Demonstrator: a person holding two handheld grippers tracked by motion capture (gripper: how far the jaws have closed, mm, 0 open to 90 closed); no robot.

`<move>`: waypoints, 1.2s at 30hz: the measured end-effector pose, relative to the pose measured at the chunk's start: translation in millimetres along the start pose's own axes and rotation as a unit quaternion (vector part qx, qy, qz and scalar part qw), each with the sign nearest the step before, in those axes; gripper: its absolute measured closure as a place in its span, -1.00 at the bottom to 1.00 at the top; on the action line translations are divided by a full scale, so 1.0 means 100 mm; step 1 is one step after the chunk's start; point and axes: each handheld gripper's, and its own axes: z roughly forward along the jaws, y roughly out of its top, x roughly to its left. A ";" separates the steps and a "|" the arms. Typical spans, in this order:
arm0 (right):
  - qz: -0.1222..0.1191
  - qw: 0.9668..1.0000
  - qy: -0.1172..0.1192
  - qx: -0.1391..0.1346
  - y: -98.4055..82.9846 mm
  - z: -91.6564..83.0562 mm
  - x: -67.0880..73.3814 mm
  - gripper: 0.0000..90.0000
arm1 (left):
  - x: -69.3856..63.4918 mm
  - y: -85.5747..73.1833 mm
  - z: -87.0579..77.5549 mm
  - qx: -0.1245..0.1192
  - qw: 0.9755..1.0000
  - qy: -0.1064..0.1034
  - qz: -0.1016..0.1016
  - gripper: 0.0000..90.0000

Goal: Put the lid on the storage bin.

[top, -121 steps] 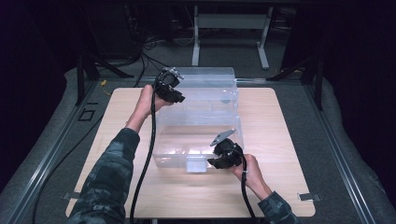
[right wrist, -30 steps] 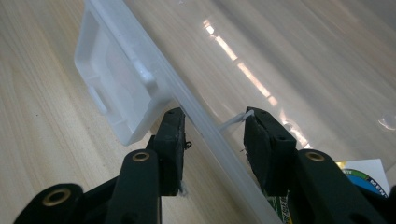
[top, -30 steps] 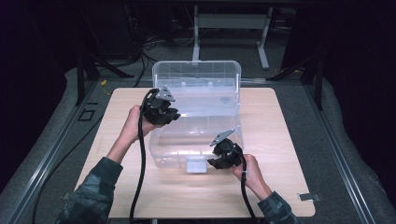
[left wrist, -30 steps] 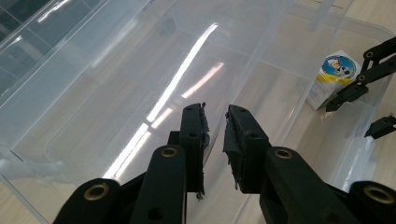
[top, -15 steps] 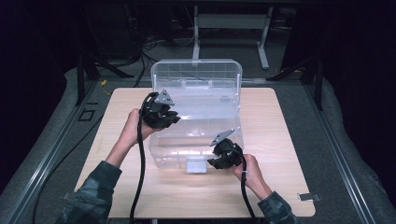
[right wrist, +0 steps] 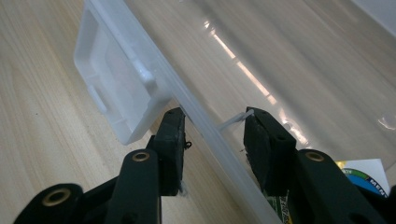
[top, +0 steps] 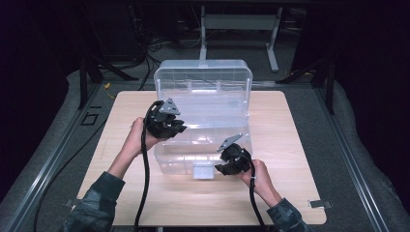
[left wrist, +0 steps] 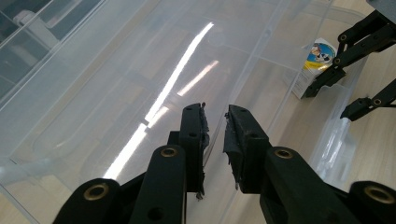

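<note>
A light wooden table (top: 300, 145) stands on a grey floor (top: 358, 145). Behind the table, a white metal frame (top: 239, 21) and some dark cables (top: 159, 46) are visible.

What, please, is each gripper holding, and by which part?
Right gripper straddles the clear plastic box's front rim; left gripper holds nothing visible.

An open bin (top: 203, 145) sits mid-table (top: 300, 159), lid (top: 203, 79) upright behind, small carton (left wrist: 314, 67) inside.
</note>
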 end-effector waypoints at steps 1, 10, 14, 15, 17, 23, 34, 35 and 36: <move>0.000 1.000 0.000 0.000 0.00 0.00 0.00 0.32 | -0.01 -0.01 0.00 0.000 1.000 0.001 0.002 0.70; -0.001 1.000 -0.001 0.001 0.00 0.00 0.00 0.31 | -0.08 -0.06 0.00 -0.007 1.000 0.004 0.007 0.69; -0.001 1.000 0.001 0.000 0.00 0.00 0.00 0.31 | -0.12 -0.08 -0.01 -0.007 1.000 0.015 0.016 0.69; -0.003 1.000 0.000 0.001 0.00 0.00 0.00 0.31 | -0.12 -0.09 -0.01 -0.009 1.000 0.016 0.015 0.69; -0.002 1.000 0.000 0.001 0.00 0.00 0.00 0.31 | -0.13 -0.10 -0.01 -0.014 1.000 0.016 0.012 0.69; -0.003 1.000 -0.002 0.002 0.00 0.00 0.01 0.30 | -0.15 -0.13 -0.01 -0.019 1.000 0.015 0.010 0.69; -0.002 1.000 -0.002 0.002 0.00 0.00 0.01 0.30 | -0.18 -0.17 -0.01 -0.019 1.000 0.013 0.011 0.68; -0.001 1.000 -0.001 0.001 0.00 0.00 0.01 0.30 | -0.19 -0.17 -0.01 -0.020 1.000 0.016 0.011 0.68; -0.001 1.000 0.000 0.001 0.00 0.00 0.01 0.29 | -0.19 -0.17 0.00 -0.021 1.000 0.016 0.011 0.68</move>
